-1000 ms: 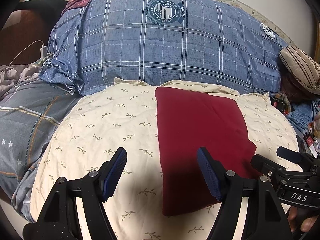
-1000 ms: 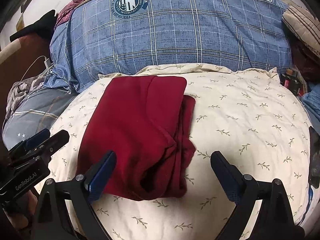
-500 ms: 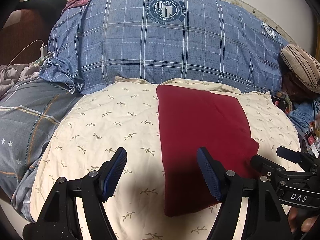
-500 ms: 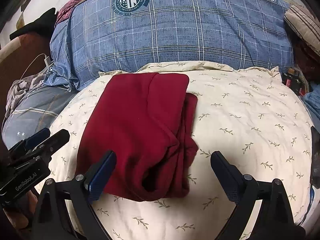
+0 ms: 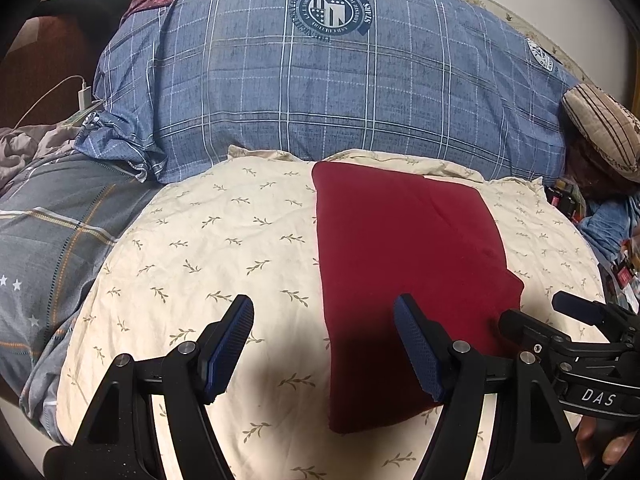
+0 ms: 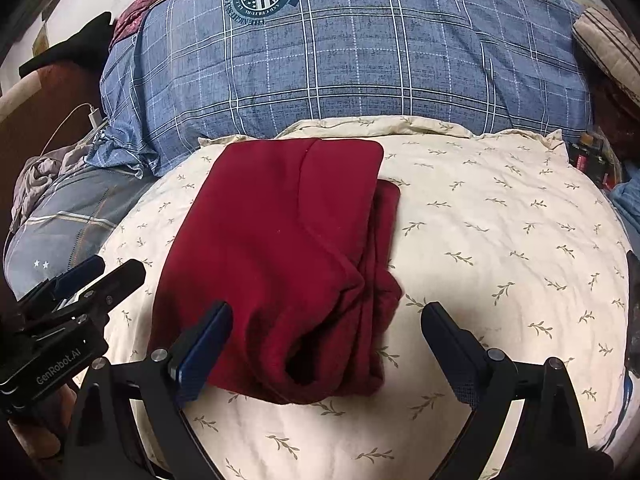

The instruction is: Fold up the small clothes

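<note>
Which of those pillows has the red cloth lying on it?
The cream pillow with the little leaf print; the folded red cloth lies on it. The blue checked pillow behind bears a round badge and no cloth.

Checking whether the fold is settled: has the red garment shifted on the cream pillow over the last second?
No. The red garment keeps its outline and fold lines, its far edge by the blue plaid pillow; small frame offsets look like camera drift.

The blue plaid pillow (image 5: 332, 80) bears a round crest whose banner reads "STARS"; its ring lettering is too small to read. Low to its right, the right gripper (image 5: 576, 360) shows "DAS". In the right wrist view, the left gripper (image 6: 60, 320) shows "GenRobot.AI"
</note>
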Demonstrator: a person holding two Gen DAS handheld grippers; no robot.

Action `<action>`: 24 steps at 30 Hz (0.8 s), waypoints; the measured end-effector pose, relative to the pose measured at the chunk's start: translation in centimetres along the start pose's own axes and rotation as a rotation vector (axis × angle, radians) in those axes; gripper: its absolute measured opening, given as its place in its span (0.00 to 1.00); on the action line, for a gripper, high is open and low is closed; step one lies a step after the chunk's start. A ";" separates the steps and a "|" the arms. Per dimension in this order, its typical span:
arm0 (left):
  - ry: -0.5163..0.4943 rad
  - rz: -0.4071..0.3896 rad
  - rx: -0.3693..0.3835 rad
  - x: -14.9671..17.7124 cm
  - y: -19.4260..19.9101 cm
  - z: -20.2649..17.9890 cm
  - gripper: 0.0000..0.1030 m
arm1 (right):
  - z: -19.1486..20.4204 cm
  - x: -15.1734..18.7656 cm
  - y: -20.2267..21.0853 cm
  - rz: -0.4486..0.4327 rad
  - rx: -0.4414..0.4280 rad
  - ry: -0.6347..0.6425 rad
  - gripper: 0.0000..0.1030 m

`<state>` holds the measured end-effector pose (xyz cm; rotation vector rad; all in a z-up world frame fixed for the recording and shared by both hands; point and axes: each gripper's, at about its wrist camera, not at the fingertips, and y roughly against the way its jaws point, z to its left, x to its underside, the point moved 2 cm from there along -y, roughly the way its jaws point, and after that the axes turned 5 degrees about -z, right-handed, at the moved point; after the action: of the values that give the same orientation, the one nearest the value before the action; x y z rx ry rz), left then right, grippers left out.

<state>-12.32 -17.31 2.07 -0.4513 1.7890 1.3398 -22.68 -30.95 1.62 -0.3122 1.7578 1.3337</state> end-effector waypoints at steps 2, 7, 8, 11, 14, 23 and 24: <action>0.000 0.004 -0.001 0.0 -0.1 0.0 0.70 | 0.0 0.0 -0.1 0.003 0.000 0.000 0.93; 0.003 0.007 -0.002 0.1 -0.3 -0.1 0.70 | 0.0 0.0 -0.3 0.007 -0.003 0.001 0.93; 0.003 0.007 -0.002 0.1 -0.3 -0.1 0.70 | 0.0 0.0 -0.4 0.007 -0.003 0.001 0.93; 0.002 0.010 -0.002 0.1 -0.4 -0.1 0.70 | 0.0 0.1 -0.5 0.010 -0.003 0.003 0.93; 0.001 0.013 -0.002 0.2 -0.6 -0.2 0.70 | 0.1 0.2 -0.7 0.017 -0.006 0.004 0.93; 0.008 0.020 0.002 0.3 -0.9 -0.2 0.70 | 0.0 0.3 -0.9 0.024 -0.005 0.009 0.93; 0.010 0.019 0.002 0.3 -0.9 -0.2 0.70 | 0.1 0.3 -0.9 0.026 -0.006 0.008 0.93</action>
<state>-11.93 -17.74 1.28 -0.4418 1.8072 1.3515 -22.26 -31.16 0.80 -0.2996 1.7704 1.3580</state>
